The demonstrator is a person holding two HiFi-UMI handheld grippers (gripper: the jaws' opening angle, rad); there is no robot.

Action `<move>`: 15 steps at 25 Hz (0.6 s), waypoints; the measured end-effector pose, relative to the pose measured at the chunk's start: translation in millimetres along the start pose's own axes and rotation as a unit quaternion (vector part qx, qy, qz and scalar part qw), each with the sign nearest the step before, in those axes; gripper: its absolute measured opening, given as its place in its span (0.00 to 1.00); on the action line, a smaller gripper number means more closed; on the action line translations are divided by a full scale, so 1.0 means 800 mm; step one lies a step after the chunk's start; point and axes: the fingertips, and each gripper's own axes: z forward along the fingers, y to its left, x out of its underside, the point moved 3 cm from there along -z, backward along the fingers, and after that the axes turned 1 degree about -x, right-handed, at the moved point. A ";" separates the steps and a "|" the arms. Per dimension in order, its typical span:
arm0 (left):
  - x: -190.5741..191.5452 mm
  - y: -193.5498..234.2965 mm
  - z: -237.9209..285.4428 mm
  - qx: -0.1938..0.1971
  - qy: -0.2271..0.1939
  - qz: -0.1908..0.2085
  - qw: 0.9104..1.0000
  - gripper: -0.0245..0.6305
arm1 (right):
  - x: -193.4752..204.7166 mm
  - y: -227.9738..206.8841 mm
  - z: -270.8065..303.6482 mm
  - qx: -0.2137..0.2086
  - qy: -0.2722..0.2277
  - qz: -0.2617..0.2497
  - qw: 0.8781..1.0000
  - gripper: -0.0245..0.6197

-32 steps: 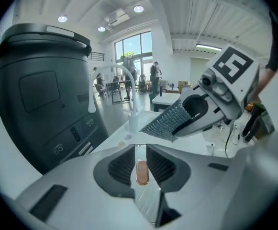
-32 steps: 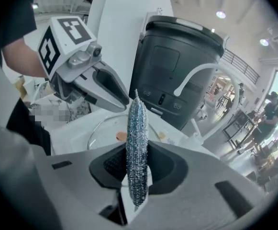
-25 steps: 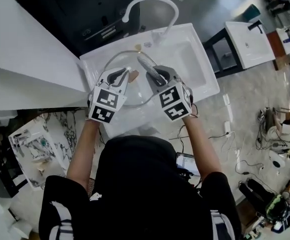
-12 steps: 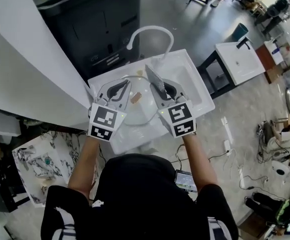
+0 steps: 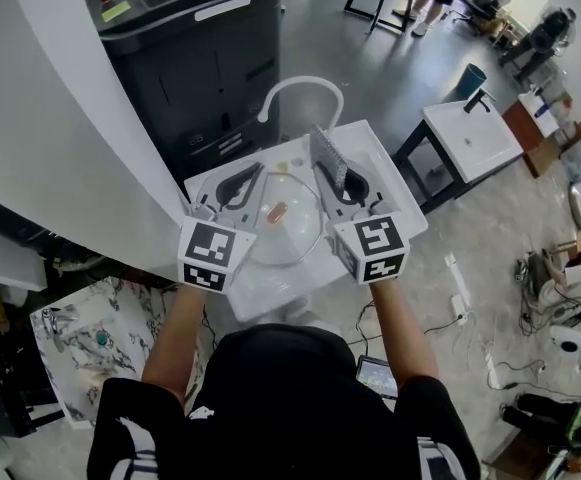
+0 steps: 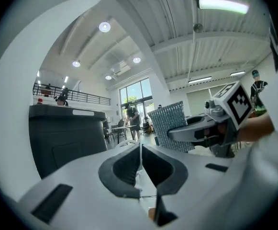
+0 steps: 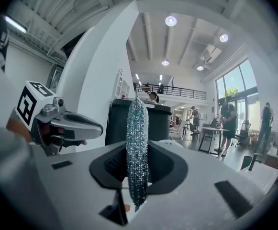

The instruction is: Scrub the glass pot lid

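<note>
The glass pot lid (image 5: 292,236), clear with a small wooden knob (image 5: 276,211), hangs above the white sink (image 5: 386,173). My left gripper (image 5: 238,185) is shut on its left rim; in the left gripper view only the thin glass edge (image 6: 140,150) shows between the closed jaws of the left gripper (image 6: 140,166). My right gripper (image 5: 350,184) is shut on a silvery scrub sponge (image 5: 329,158), held upright by the lid's right side. The right gripper view has the sponge (image 7: 137,147) standing on edge in the right gripper (image 7: 137,170). Both grippers point about level.
A curved white faucet (image 5: 301,89) arches over the sink's back. Behind it stands a dark bin (image 5: 195,38). A broad white surface (image 5: 60,118) lies to the left. A second white basin on a dark stand (image 5: 470,128) is at the right. People walk far off.
Both grippers have risen from down in the sink basin to well above it, taking the lid and the sponge up with them and tilting toward level.
</note>
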 end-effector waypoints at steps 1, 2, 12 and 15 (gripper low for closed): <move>-0.005 -0.001 -0.003 -0.001 -0.005 -0.004 1.000 0.06 | -0.005 0.000 -0.003 0.003 -0.007 -0.003 1.000 0.15; -0.010 -0.002 -0.005 -0.001 -0.008 -0.008 1.000 0.06 | -0.010 0.001 -0.005 0.006 -0.013 -0.006 1.000 0.15; -0.036 0.000 -0.029 0.007 -0.050 -0.044 0.998 0.06 | -0.017 0.012 -0.016 0.015 -0.025 -0.009 1.000 0.15; -0.035 0.000 -0.031 0.005 -0.049 -0.042 0.998 0.06 | -0.016 0.014 -0.017 0.015 -0.026 -0.009 1.000 0.14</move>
